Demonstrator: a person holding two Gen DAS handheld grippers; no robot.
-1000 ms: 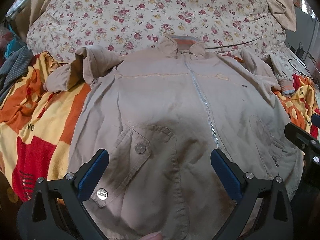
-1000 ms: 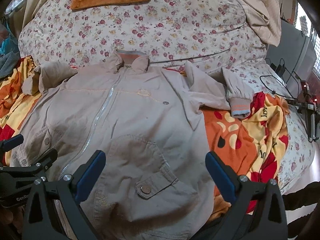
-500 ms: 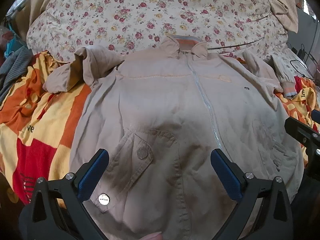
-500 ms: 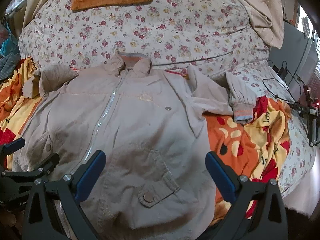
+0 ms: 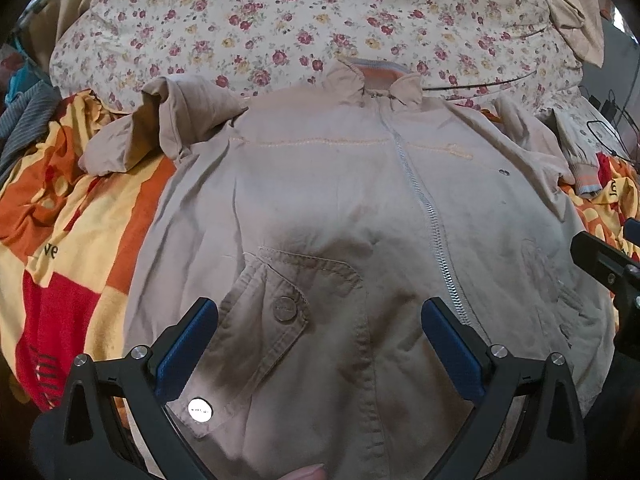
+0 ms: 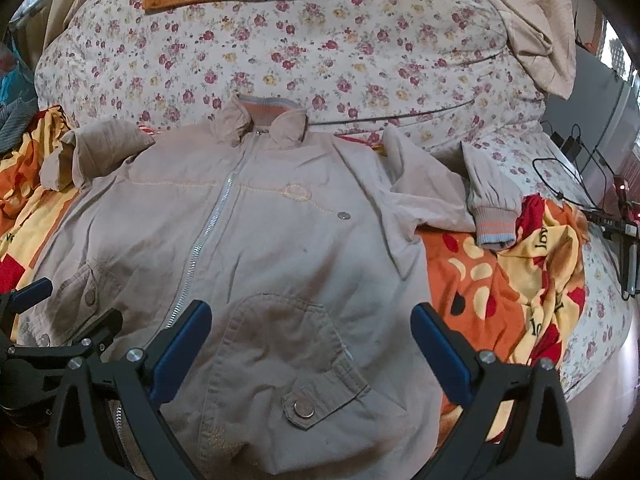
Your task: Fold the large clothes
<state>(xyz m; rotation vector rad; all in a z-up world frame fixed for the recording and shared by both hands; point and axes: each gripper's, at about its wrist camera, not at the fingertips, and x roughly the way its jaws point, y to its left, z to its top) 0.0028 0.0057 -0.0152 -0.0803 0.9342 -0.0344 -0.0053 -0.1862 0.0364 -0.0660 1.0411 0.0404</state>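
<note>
A beige zip-front jacket [image 5: 352, 208] lies front-up and zipped on a bed, collar [image 5: 374, 80] toward the flowered quilt [image 5: 280, 24] and hem toward the viewer, its body spread over an orange, yellow and red blanket [image 5: 60, 216]. The left gripper [image 5: 320, 344] hovers above the lower front near a snap-flap pocket [image 5: 280, 312], its blue-padded fingers spread wide with nothing between them; the right gripper [image 6: 310, 344] hangs over the other pocket [image 6: 296, 360], likewise wide apart and empty. One sleeve [image 5: 160, 132] is bunched and folded back on itself beside its shoulder; the other sleeve [image 6: 440, 188] trails outward, its ribbed cuff [image 6: 494, 228] resting on the blanket. The cloth appears to be a medium-weight woven cotton: soft and limp, likely to sag and drape when lifted, but with enough body to hold a crease. The zipper [image 6: 212, 232], the seams and the double-layered pocket flaps are probably the stiffest parts and will resist a fold across them. No folding has begun, by the look of it. Sensible holds would be the ribbed cuff, a shoulder seam or the hem corners, where thick edges give the pads purchase; a pinch in mid-panel would likely gather only the top layer.
</note>
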